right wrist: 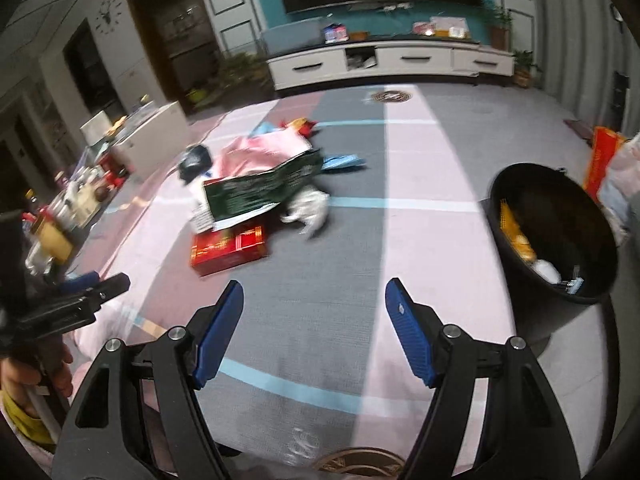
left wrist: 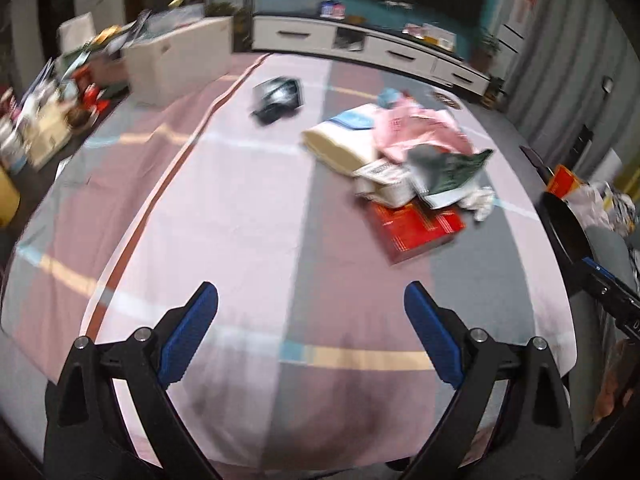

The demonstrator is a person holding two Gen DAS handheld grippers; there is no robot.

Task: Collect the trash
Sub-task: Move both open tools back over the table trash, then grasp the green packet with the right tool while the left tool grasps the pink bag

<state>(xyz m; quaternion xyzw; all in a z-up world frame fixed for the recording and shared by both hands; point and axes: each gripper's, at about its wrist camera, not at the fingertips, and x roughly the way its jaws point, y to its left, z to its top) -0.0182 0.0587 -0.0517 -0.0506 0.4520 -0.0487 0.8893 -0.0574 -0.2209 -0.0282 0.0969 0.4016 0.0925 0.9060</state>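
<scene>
While both hand-held grippers hang empty with jaws apart, the left hand-held gripper (left wrist: 310,336) and right hand-held gripper (right wrist: 314,332) seem between pickups, facing the trash pile (right wrist: 256,184) on the striped floor mat (right wrist: 360,280). The next move likely calls for reaching ahead to one loose piece, then carrying it to the black bin (right wrist: 560,280) at right, which already holds scraps. The pile: a red box (right wrist: 230,248) beneath, a green sheet (right wrist: 264,192), pink plastic (right wrist: 260,152) and crumpled paper (right wrist: 310,210).

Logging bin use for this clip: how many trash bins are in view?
1. A black bin stands on the rug's right side, already holding some trash; its rim shows at the left wrist view's right edge. Others may be out of frame.
</scene>
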